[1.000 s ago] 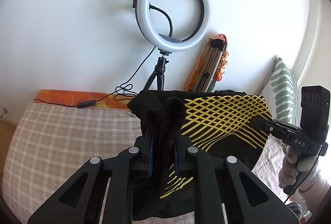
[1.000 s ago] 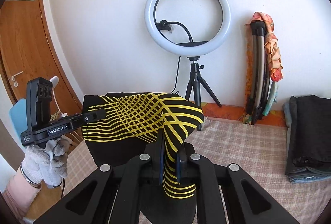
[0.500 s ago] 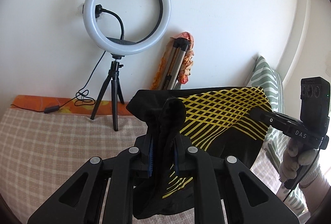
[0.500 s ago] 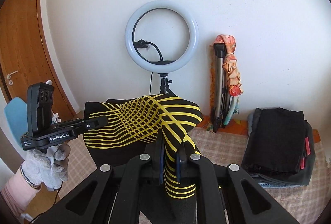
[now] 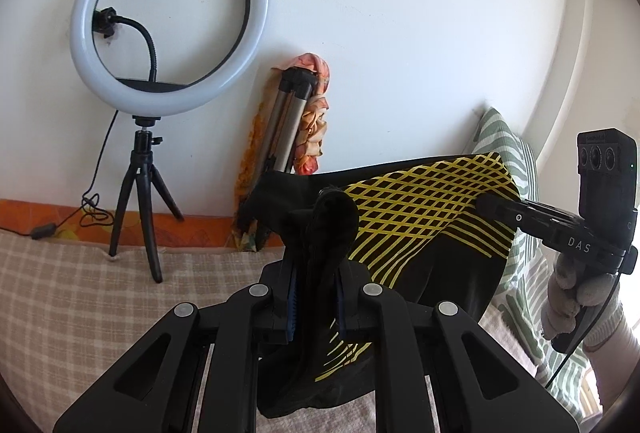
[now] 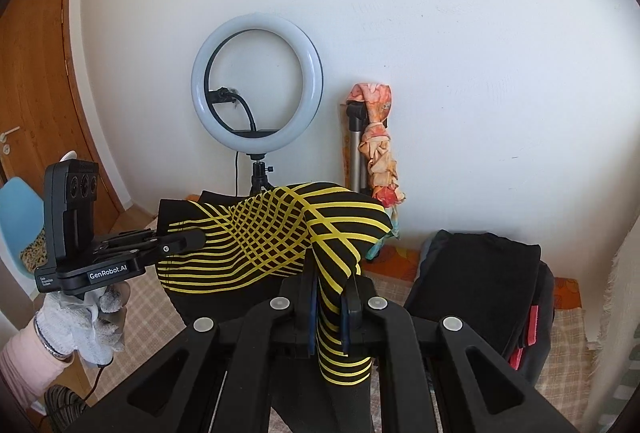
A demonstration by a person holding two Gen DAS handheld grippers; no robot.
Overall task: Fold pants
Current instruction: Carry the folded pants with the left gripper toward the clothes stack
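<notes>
Black pants with a yellow line pattern (image 5: 424, 209) hang in the air, stretched between both grippers. My left gripper (image 5: 314, 273) is shut on a bunched black edge of the pants. My right gripper (image 6: 330, 297) is shut on a yellow-striped edge of the pants (image 6: 256, 237). In the left wrist view the right gripper (image 5: 496, 209) grips the far end of the fabric. In the right wrist view the left gripper (image 6: 188, 243) grips the other end. The cloth below the grippers is mostly hidden.
A checked bed cover (image 5: 72, 293) lies below. A ring light on a tripod (image 5: 168, 21) and a folded tripod with cloth (image 5: 296, 121) stand against the wall. A stack of folded dark clothes (image 6: 480, 281) sits at the right. A striped pillow (image 5: 500, 137) is near the wall.
Both grippers have carried the held pants to the right across the bed; the ring light has slid left in both views and the folded stack has come closer. Both grips are unchanged.
</notes>
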